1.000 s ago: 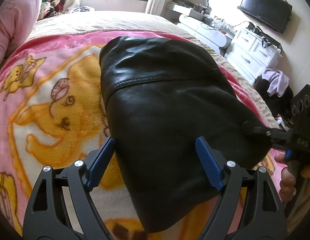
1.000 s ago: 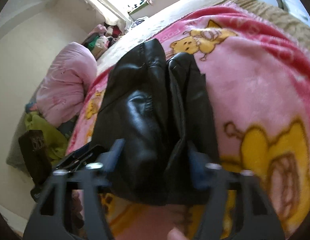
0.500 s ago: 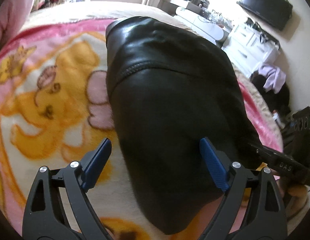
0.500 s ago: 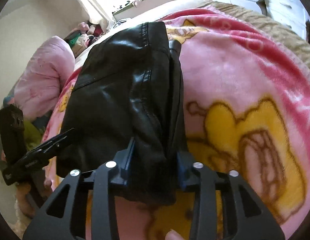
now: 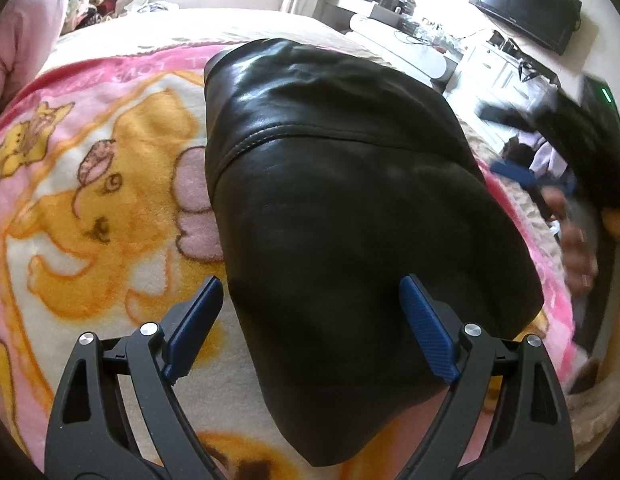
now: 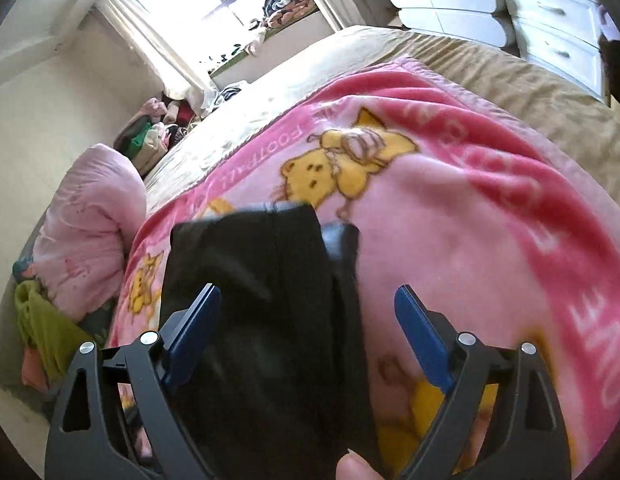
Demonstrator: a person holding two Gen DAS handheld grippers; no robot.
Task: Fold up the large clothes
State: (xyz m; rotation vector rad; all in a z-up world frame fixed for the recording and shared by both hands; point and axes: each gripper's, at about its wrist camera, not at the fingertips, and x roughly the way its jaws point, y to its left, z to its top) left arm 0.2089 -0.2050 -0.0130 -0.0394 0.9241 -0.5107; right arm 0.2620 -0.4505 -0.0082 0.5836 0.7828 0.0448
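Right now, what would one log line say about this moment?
jacket: folded, on blanket | left gripper: open over jacket | right gripper: just opened, jacket released

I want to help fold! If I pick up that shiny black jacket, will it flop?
Probably, but slowly: the black jacket looks like thick leather, holding rounded, puffy folds. Its glossy surface may slip between fingers. Folded in bulky layers, it is likely heavy for its size.
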